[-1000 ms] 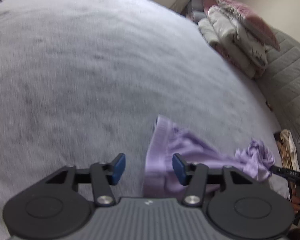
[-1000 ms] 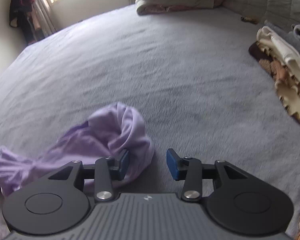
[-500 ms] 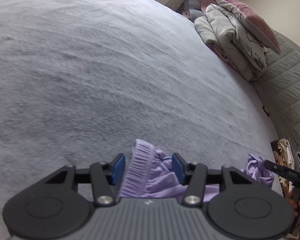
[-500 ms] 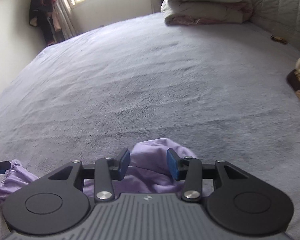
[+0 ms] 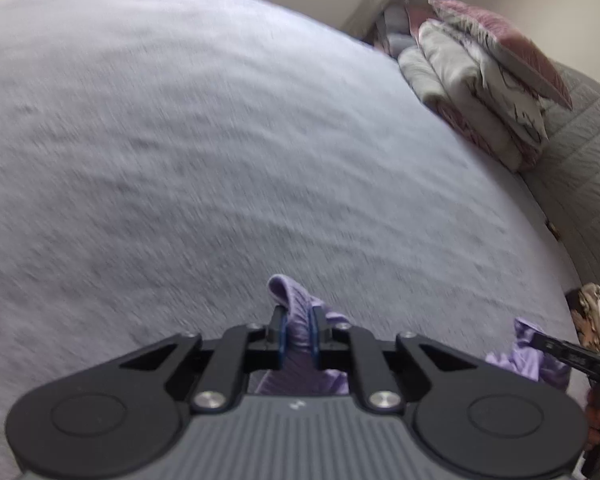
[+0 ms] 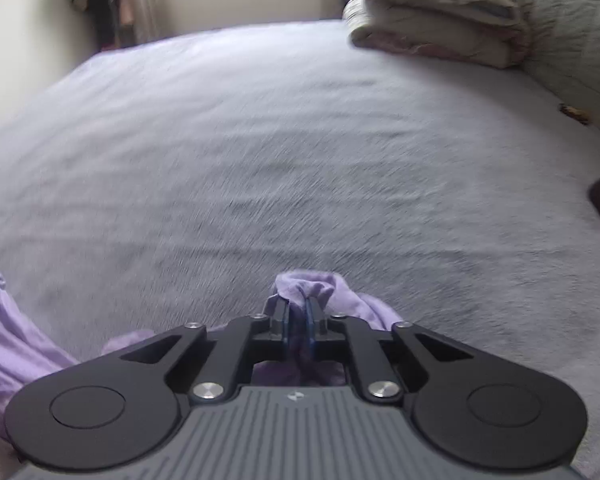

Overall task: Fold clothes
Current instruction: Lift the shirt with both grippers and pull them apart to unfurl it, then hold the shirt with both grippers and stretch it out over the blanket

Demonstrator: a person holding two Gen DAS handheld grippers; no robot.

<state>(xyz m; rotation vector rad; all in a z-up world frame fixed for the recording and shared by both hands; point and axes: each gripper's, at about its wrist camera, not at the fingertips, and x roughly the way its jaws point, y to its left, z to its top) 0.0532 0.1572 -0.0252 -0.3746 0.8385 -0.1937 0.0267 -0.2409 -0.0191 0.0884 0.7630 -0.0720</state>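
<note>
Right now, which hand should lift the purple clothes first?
Neither alone, I think. The left gripper and the right gripper are each closing on an edge of the purple garment, cloth pinched between the pads, so lifting together looks best.

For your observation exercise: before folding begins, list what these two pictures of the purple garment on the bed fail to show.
- Left wrist view: most of the purple garment is hidden under the left hand-held gripper, whose jaws are closing on a fold.
- Right wrist view: the right hand-held gripper, closing on cloth, hides the garment's middle; the left edge cuts off the rest.
- Both views: the bed is blurred.
</note>
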